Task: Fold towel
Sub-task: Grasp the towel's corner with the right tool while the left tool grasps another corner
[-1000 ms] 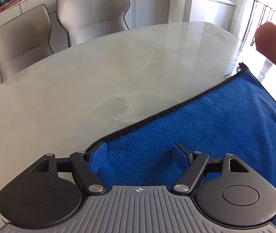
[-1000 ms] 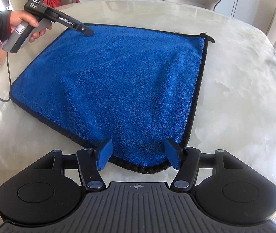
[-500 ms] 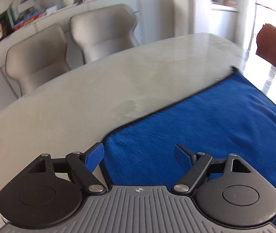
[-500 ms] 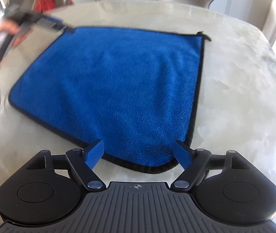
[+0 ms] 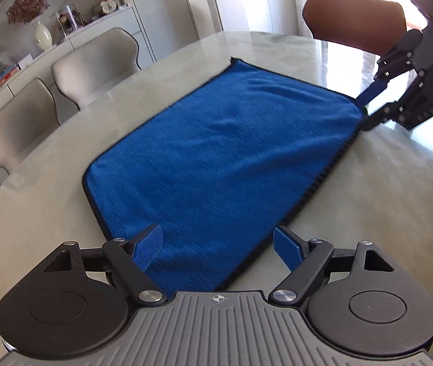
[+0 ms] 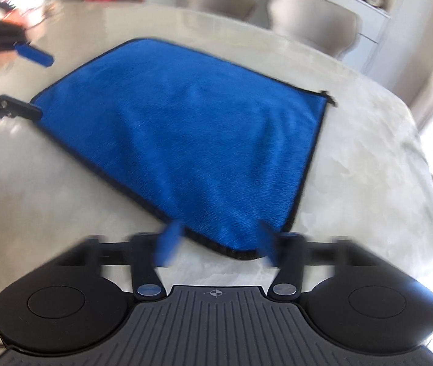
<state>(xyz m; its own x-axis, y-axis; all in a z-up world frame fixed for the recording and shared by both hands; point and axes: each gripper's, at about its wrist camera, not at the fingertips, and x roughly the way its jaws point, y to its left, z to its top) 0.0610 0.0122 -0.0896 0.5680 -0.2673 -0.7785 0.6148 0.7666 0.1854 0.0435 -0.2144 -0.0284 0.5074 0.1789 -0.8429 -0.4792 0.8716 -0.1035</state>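
Towel [image 5: 222, 152] is our landmark: blue with a dark hem, it lies spread flat on the pale marble table [image 5: 48, 207], unfolded. Our left gripper [image 5: 218, 244] hovers over one corner of the towel with its jaws wide; the blue fingers [image 5: 148, 248] straddle that corner and press on nothing, one above the cloth and the other above bare table just off the hem. Our right gripper [image 6: 218, 242] is at another corner of the towel, and its jaws are closing with the hemmed corner between them; the fingers [image 6: 169, 244] are blurred and the pads do not yet pinch the cloth. From the left wrist view we see the right gripper [image 5: 366, 106] with its tips right at the towel's hem, though we cannot tell whether they touch it. Two beige chairs [image 5: 94, 64] stand beyond the table on the far side of the towel, and a brown chair [image 5: 353, 21] stands near its far corner
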